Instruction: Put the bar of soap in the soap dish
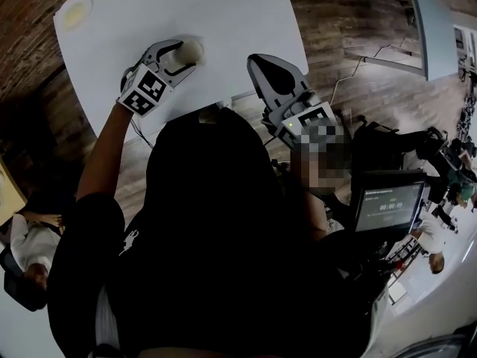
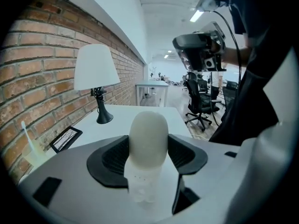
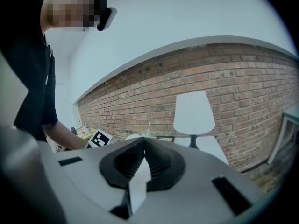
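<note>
The left tool (image 1: 177,57) was closed on the bar of soap (image 2: 148,133), a pale, rounded oval held between the two dark pads. About half of the bar stood clear beyond the jaw tips, a hold that would let its free end meet a dish before the tool did. In the head view the soap hung over the near part of the white tabletop (image 1: 223,21), seemingly lifted off it, though that steep angle did not settle whether it touched.

The right tool (image 3: 144,146) had its jaws pressed together with nothing between them. It was held off the near edge of the tabletop, apart from the left tool, probably to keep it out of the carrying path.

A shallow round dish with a yellowish centre (image 1: 74,11) sat at the far left corner of the tabletop, well apart from the soap. It was probably the soap dish, but it was too small in that view to be certain. A white-shaded lamp (image 2: 96,69) stood on the tabletop by the brick wall.

Judged from this, the soap was grasped and the carry to the dish had yet to be made.
</note>
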